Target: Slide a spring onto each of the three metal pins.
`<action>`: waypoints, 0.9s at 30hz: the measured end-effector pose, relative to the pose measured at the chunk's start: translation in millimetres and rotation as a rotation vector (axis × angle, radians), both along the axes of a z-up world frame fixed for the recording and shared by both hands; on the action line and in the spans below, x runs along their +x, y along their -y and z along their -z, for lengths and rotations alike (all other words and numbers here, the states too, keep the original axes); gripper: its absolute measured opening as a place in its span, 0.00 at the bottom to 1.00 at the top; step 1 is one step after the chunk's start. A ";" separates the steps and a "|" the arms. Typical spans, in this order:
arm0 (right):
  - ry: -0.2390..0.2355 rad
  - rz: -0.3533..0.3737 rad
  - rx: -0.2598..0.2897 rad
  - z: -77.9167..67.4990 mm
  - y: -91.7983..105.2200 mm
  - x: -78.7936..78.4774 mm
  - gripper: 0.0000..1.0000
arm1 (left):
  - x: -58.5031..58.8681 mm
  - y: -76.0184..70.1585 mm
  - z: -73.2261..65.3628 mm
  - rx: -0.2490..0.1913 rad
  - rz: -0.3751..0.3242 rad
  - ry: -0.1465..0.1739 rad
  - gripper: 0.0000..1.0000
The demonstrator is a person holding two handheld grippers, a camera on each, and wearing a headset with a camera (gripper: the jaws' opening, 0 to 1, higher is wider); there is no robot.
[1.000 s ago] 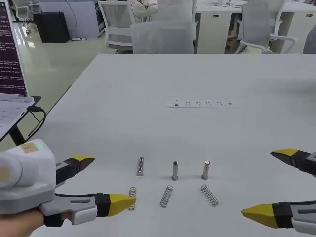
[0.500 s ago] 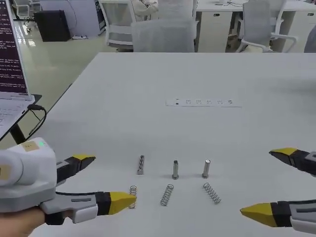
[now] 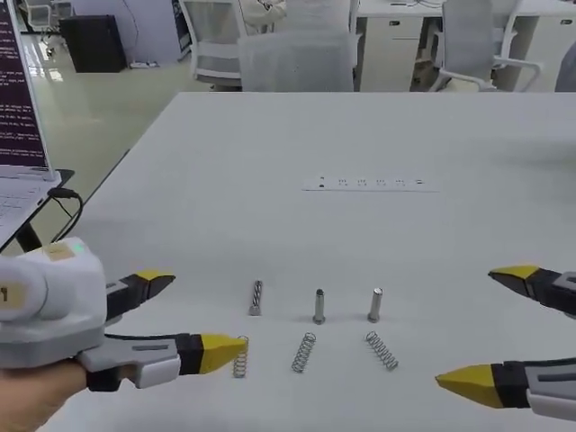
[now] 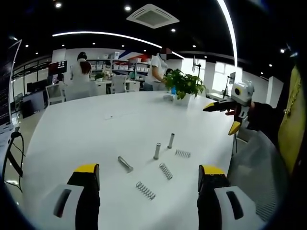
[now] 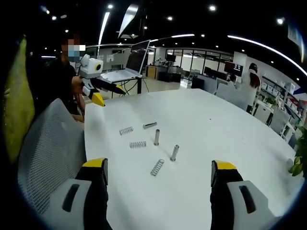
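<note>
- The leftmost spring [image 3: 240,357] lies just right of the left hand-held gripper [image 3: 208,311], its long axis running near-to-far.
- The right hand-held gripper [image 3: 468,328] is well apart; both gape wide, empty.

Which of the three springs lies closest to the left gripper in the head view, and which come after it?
1. Left spring, right beside the left gripper, at its lower tip.
2. Middle spring, just in front of the centre pin.
3. Right spring, over towards the right gripper.
</note>
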State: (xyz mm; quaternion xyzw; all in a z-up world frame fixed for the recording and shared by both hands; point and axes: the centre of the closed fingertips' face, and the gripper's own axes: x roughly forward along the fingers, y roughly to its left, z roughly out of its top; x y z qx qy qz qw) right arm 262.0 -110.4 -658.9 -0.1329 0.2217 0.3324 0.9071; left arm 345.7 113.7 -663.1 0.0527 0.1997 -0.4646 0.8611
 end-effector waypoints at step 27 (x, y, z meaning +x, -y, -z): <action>-0.020 -0.008 -0.009 5.6 -0.9 -1.5 0.86 | 76.3 29.8 43.5 0.088 -0.027 -0.097 0.64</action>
